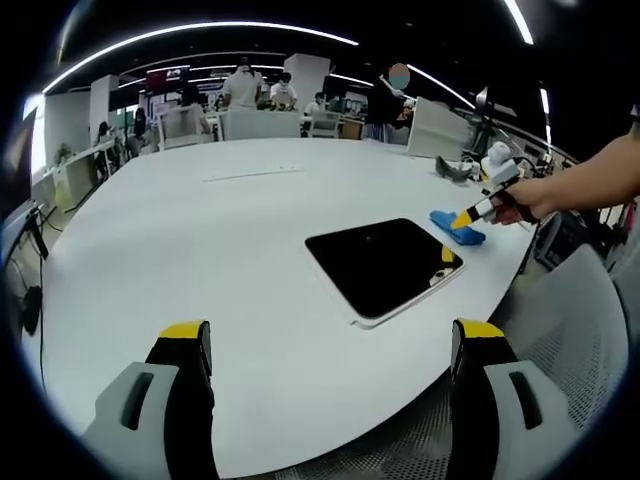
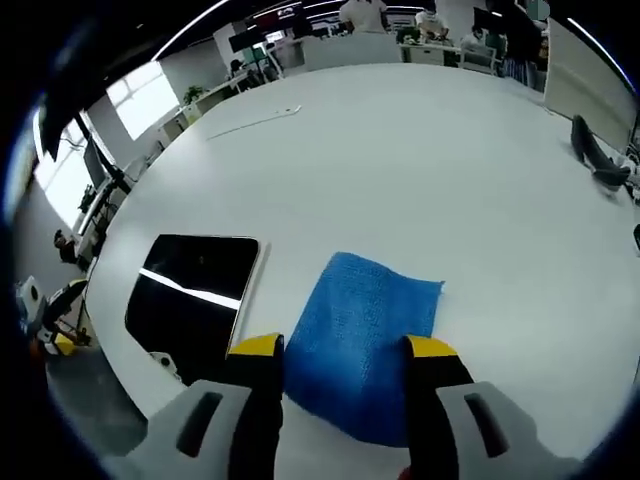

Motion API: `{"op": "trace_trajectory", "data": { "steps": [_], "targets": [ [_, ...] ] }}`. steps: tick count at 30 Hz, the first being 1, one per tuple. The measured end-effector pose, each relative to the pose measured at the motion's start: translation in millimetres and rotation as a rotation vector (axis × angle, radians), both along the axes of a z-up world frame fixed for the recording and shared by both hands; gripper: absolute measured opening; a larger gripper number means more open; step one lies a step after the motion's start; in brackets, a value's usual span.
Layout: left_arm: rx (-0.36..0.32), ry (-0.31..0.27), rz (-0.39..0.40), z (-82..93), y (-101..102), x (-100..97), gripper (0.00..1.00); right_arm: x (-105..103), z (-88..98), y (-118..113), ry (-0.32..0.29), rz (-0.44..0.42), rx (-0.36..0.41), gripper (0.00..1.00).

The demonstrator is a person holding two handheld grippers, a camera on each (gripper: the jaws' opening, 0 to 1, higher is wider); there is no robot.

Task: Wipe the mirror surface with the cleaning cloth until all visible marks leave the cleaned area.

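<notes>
A flat, dark, shiny mirror [image 1: 384, 265] with rounded corners and a thin white edge is seen lying on a big, smooth white table [image 1: 200, 220]. It is close to the table's near right edge. A soft, fuzzy blue cleaning cloth [image 2: 362, 338] lies flat on the table just beside the mirror, on its right side. In the left gripper view the cloth [image 1: 457, 228] is seen at the mirror's far right corner.

The left gripper [image 1: 330, 345] is held wide open with nothing in it. It is kept low over the near table edge, and the mirror lies ahead of it and a bit to the right, well apart from its jaws.

The right gripper [image 2: 344, 352] is open about as wide as the cloth. The near part of the cloth is seen between its yellow-tipped jaws, but nothing is squeezed. In the left gripper view the right gripper [image 1: 466, 217] is seen held by a hand [image 1: 520, 198], tips down at the cloth.

A grey mesh chair [image 1: 570, 330] stands by the table on the right. A dark object [image 2: 598, 158] lies far off on the table. People are seen far behind.
</notes>
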State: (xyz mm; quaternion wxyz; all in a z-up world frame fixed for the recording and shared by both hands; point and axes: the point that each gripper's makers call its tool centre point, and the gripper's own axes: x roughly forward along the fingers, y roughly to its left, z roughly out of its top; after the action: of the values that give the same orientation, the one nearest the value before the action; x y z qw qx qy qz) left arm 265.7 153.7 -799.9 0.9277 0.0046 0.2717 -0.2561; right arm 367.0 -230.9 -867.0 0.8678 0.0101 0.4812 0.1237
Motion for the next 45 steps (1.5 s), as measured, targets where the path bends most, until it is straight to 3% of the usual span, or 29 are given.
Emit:
{"op": "trace_trajectory", "data": {
  "steps": [2,6,11,14,15,17,19,24,28,35,42,45],
  "targets": [
    [0.001,0.000,0.000,-0.3,0.2,0.0,0.99,-3.4,-4.1,-10.2,0.021,0.039,-0.091,0.35],
    [0.005,0.004,-0.001,-0.3,-0.1,-0.6,0.99,-0.6,-9.0,-13.7,0.011,0.034,-0.127,0.23],
    [0.011,0.005,-0.004,-0.6,-0.4,-1.0,0.99,-2.2,-6.9,-7.1,0.005,0.093,-0.210,0.21],
    [0.015,0.006,-0.006,-1.5,-0.4,-0.9,0.99,-4.4,-7.9,3.6,0.014,0.119,-0.222,0.09],
    [0.017,0.008,-0.005,-1.9,-0.2,-1.0,0.99,-4.2,-7.6,7.7,0.004,0.165,-0.247,0.04],
    [0.016,0.008,-0.004,-1.3,-0.2,-1.0,0.99,-2.5,-8.2,7.1,0.014,0.131,-0.249,0.02],
    [0.018,0.008,-0.004,-2.1,0.3,-0.9,0.99,-2.4,-8.9,5.5,0.033,0.036,-0.174,0.02],
    [0.019,0.010,-0.009,-2.3,-0.7,-1.5,0.99,-1.5,-10.2,1.1,0.055,-0.056,-0.071,0.00],
    [0.017,0.014,-0.013,-3.6,-1.4,-1.7,0.99,-0.6,-10.6,1.4,0.066,-0.024,-0.078,0.00],
    [0.011,0.009,-0.010,-2.1,-1.4,-1.5,0.99,0.6,-8.6,1.1,0.086,-0.052,-0.035,0.00],
    [0.011,0.010,-0.011,-2.8,-0.9,-1.2,0.99,6.5,17.0,10.3,0.064,-0.092,0.054,0.00],
    [0.008,0.008,-0.012,-2.0,-1.4,-1.2,0.99,11.2,26.8,12.7,0.049,-0.084,0.055,0.00]
  ]
}}
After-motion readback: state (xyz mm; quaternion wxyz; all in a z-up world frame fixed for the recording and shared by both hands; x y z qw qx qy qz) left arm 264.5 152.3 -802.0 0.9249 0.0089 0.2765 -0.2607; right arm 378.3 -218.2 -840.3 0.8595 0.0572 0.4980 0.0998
